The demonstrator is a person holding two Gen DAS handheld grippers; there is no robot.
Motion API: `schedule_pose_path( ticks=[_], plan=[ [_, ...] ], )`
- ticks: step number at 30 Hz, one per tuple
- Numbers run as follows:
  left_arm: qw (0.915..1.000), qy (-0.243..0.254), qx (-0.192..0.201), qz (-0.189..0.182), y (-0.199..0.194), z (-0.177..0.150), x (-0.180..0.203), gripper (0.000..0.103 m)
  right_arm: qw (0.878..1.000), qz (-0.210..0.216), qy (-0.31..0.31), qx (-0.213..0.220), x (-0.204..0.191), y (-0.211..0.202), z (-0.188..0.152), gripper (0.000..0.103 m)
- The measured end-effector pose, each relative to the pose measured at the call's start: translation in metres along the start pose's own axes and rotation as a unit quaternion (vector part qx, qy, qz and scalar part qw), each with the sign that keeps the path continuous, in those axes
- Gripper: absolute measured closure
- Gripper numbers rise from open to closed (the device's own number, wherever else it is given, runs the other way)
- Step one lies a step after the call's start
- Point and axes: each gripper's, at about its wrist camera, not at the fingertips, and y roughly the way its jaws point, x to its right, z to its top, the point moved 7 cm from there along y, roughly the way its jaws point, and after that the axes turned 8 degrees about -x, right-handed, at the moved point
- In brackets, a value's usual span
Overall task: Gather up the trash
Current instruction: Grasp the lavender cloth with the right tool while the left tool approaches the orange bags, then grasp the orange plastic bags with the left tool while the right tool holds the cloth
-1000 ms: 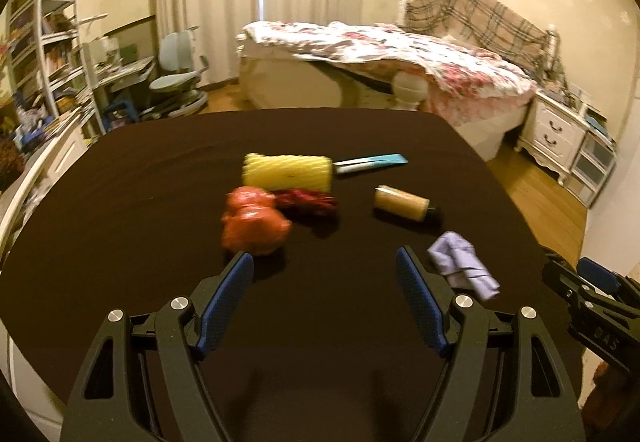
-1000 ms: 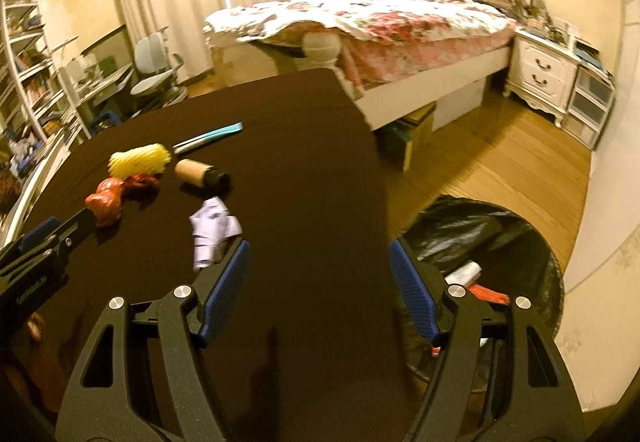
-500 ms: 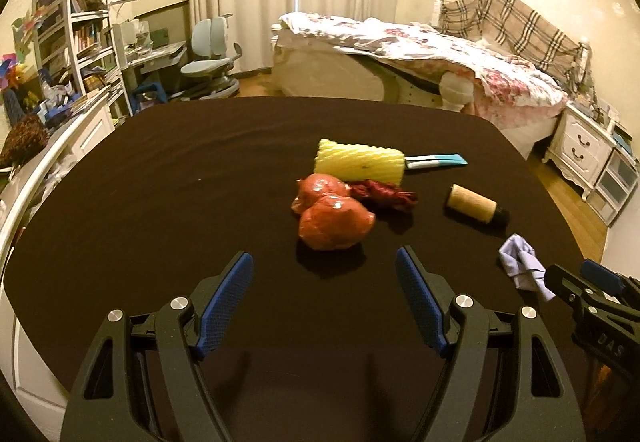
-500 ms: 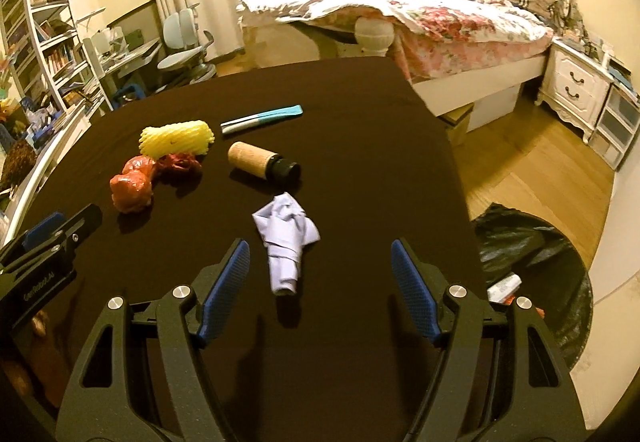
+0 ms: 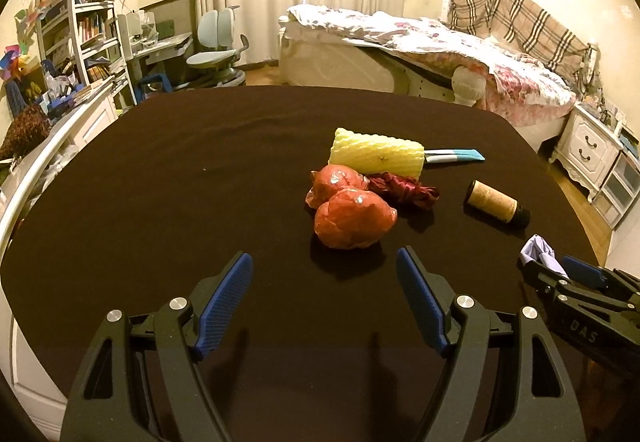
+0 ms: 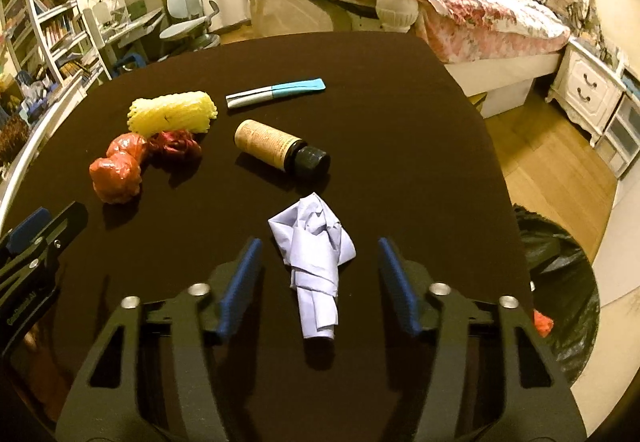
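Note:
A crumpled pale paper lies on the dark table between the jaws of my right gripper. Those jaws are closing and the pads stand clear of the paper on both sides. My left gripper is open, just short of an orange-red plastic bag. Behind the bag lie a yellow foam net, a dark red wrapper, a blue-and-white tube and a brown bottle on its side.
A bin lined with a black bag stands on the wooden floor off the table's right edge, with some trash in it. A bed is beyond the table, a nightstand at far right, shelves and a desk chair at left.
The right gripper has swung left from the bin side until the paper lies between its jaws, which now stand narrower. The left gripper has turned left, bringing the orange-red bag before it.

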Motion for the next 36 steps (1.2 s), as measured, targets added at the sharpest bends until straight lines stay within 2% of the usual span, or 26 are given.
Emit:
schedule_pose_path(
  ticks=[1, 2, 16, 32, 34, 36],
  plan=[
    [1.0, -0.001, -0.001, -0.002, 0.001, 0.0, 0.0, 0.028, 1.0, -0.002, -0.003, -0.001, 0.0, -0.001, 0.001, 0.069],
    [1.0, -0.002, -0.003, -0.006, 0.001, 0.0, 0.0, 0.028, 1.0, -0.002, -0.004, -0.001, 0.001, -0.001, 0.001, 0.07],
    [0.9998, 0.008, -0.01, -0.014, 0.016, 0.007, 0.008, 0.027, 0.999, -0.019, 0.04, 0.009, 0.045, 0.0, 0.015, 0.071],
    [0.9995, -0.004, -0.027, -0.014, 0.037, 0.026, 0.001, 0.026, 0.999, -0.015, 0.036, 0.01, 0.045, 0.012, 0.034, 0.07],
    [0.9992, -0.01, -0.033, -0.021, 0.037, 0.024, -0.001, 0.031, 0.999, -0.016, 0.034, 0.01, 0.044, 0.012, 0.033, 0.07],
    [0.9989, -0.01, -0.04, -0.023, 0.039, 0.022, -0.001, 0.045, 0.999, -0.015, 0.034, 0.011, 0.043, 0.012, 0.032, 0.07]
  ],
)
